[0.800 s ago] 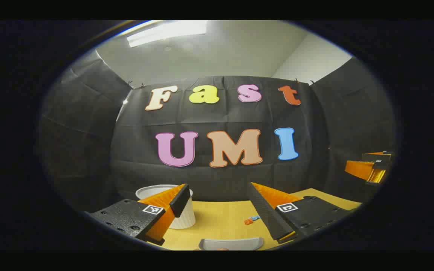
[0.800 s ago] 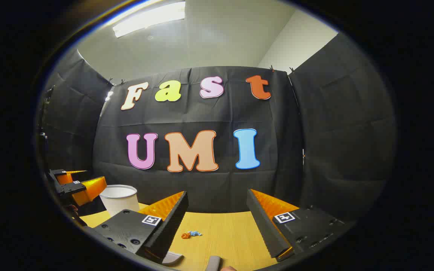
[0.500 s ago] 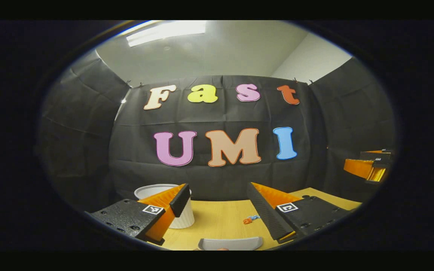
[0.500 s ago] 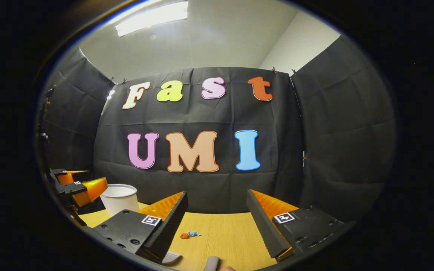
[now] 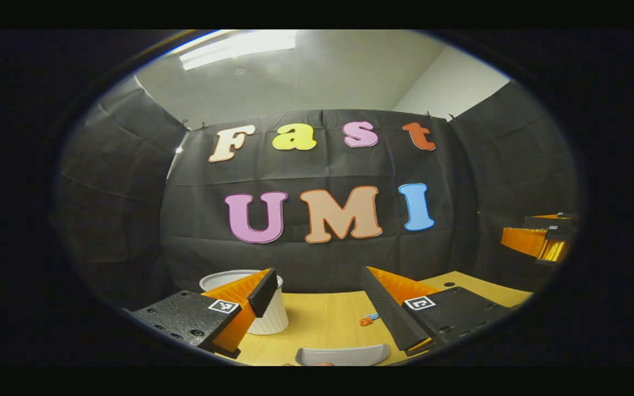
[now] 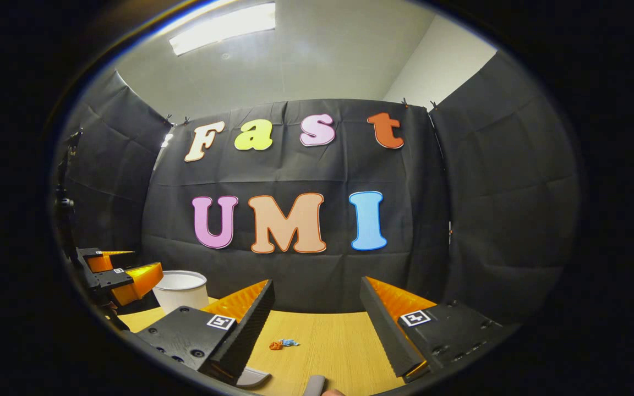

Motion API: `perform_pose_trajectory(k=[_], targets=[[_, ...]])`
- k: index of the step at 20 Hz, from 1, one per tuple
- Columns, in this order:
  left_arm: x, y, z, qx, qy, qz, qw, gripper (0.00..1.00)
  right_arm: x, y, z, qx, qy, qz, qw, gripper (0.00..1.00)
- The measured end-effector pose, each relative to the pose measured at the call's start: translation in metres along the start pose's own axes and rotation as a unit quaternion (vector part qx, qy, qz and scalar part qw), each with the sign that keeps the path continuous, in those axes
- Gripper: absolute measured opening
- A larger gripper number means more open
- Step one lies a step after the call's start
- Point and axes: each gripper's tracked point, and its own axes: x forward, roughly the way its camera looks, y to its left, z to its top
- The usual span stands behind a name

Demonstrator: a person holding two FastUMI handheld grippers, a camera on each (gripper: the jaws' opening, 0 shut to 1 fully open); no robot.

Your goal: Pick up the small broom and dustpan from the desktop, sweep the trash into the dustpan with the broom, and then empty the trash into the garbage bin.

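Observation:
My left gripper point(image 5: 317, 300) is open and holds nothing, hovering above the yellow desktop point(image 5: 322, 330). Just below it, the curved rim of a grey dustpan point(image 5: 343, 355) lies at the near edge. Small orange and blue trash point(image 5: 368, 319) rests beside my right finger. A white ribbed garbage bin point(image 5: 273, 319) stands behind my left finger. My right gripper point(image 6: 317, 308) is also open and empty. Ahead of it lies the trash point(image 6: 284, 344). A grey dustpan corner point(image 6: 251, 377) and a grey rounded piece point(image 6: 315, 385) peek in at the bottom.
The other gripper point(image 5: 540, 239) hangs at the far right of the left gripper view. In the right gripper view, the other gripper point(image 6: 119, 272) hovers at the left near the bin point(image 6: 181, 290). Black cloth walls close the desk's back and sides.
Both views have drifted slightly, so the bin and trash sit a little more to the right. Both grippers stay open and nothing on the desk has moved.

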Motion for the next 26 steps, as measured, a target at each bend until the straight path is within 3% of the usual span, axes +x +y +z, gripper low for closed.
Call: perform_pose_trajectory(k=[26], targets=[[-0.003, -0.002, -0.012, 0.003, 0.018, -0.001, 1.0, 0.93, 0.003, 0.001, -0.013, -0.015, 0.018, 0.008, 1.0, 0.92]])
